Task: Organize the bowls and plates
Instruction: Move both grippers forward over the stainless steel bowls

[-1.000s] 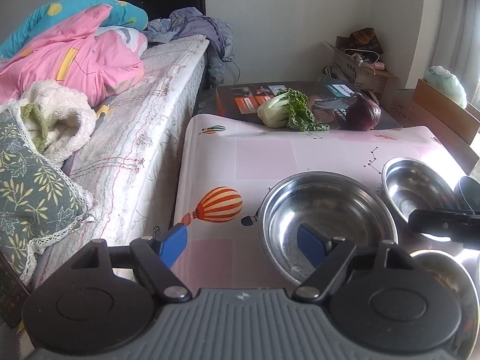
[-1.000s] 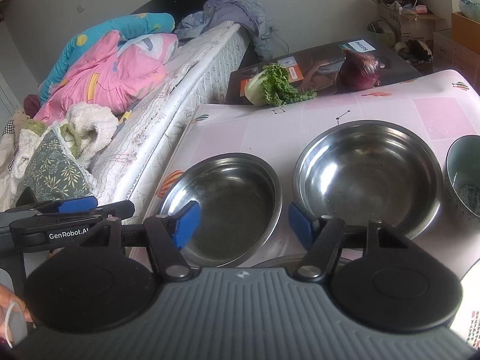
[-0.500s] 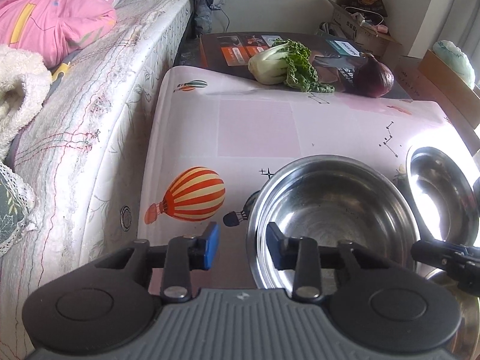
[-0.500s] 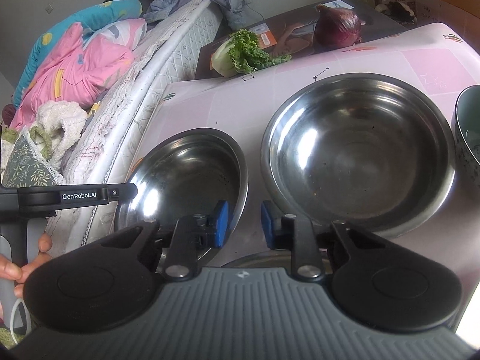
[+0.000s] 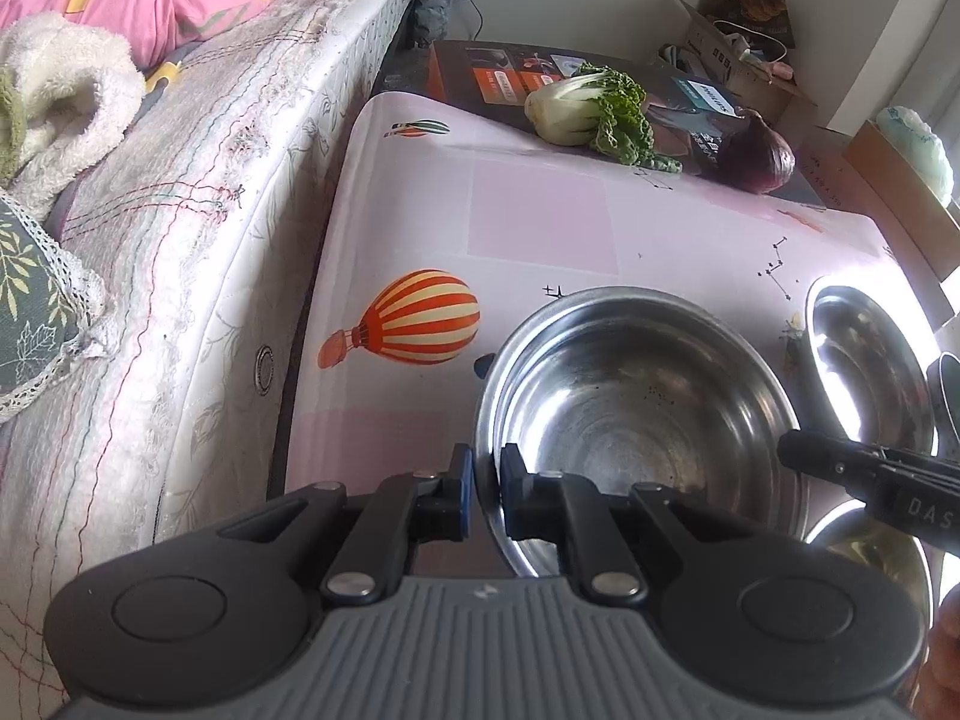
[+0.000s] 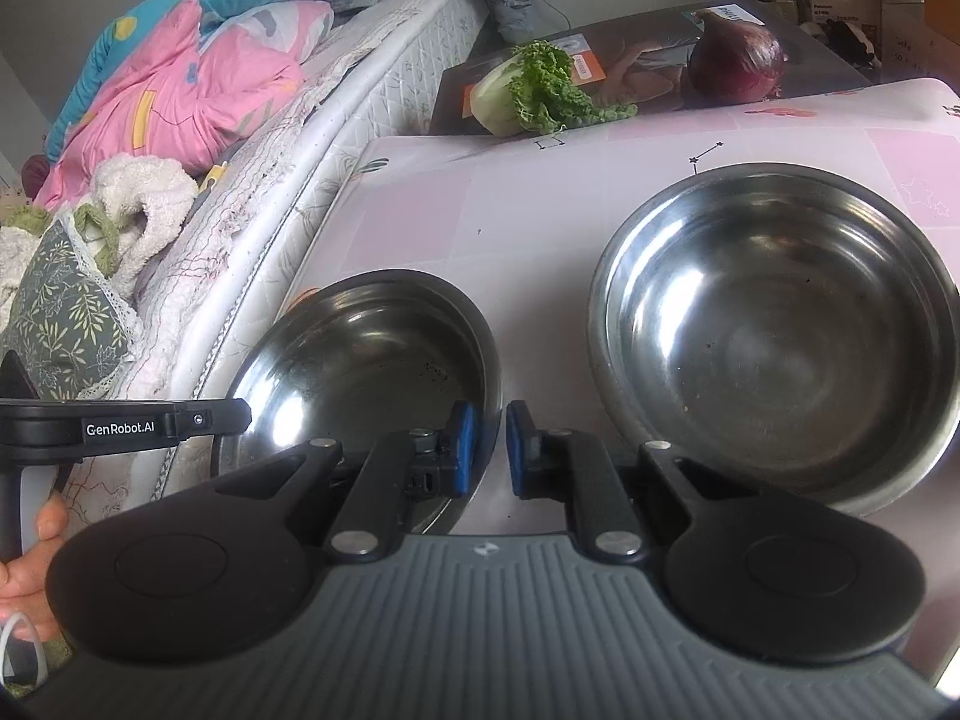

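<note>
The left gripper (image 5: 483, 489) and right gripper (image 6: 492, 450) each have jaws pinching a rim of the small steel bowl (image 6: 372, 360) on the worktop (image 5: 540, 222).

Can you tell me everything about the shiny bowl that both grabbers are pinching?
The smaller steel bowl is round, shiny metal, empty, with a few dark specks inside. It sits upright on the pink tablecloth, close to the bed-side edge, next to a bigger steel bowl. The left hand-held gripper is shut on its rim on one side, and the right hand-held gripper is shut on the rim opposite.
</note>
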The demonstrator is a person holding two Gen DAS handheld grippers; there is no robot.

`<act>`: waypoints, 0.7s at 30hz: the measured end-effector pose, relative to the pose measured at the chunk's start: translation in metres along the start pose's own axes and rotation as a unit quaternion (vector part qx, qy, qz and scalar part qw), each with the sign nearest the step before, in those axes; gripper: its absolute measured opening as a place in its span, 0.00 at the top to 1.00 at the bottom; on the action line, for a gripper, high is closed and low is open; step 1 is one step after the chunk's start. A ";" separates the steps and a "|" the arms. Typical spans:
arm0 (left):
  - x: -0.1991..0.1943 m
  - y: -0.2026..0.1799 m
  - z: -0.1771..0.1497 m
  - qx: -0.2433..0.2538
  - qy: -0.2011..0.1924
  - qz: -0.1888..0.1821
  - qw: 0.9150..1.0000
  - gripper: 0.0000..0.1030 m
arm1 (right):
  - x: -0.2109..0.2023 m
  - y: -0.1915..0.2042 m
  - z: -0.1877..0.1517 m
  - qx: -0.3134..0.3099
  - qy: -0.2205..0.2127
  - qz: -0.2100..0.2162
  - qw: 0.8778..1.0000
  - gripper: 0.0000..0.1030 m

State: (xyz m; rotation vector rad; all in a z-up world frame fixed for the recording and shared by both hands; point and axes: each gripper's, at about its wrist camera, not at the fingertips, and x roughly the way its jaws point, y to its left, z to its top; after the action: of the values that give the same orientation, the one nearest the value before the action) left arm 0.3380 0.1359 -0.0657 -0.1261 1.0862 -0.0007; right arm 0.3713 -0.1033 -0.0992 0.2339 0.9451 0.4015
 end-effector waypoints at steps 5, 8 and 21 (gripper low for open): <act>0.001 -0.001 -0.001 0.016 -0.008 0.022 1.000 0.76 | 0.001 0.003 0.001 -0.012 0.003 -0.004 1.000 0.88; 0.006 -0.005 0.000 0.027 -0.007 0.030 0.999 0.73 | 0.004 0.004 0.001 -0.015 0.005 -0.003 1.000 0.88; 0.006 -0.011 -0.002 0.029 -0.015 0.044 0.999 0.85 | 0.007 0.021 -0.003 -0.048 0.012 -0.012 0.999 0.88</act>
State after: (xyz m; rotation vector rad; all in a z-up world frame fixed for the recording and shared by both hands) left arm 0.3400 0.1243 -0.0705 -0.0268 1.0598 0.0485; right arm 0.3677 -0.0816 -0.0983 0.1310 0.9485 0.4266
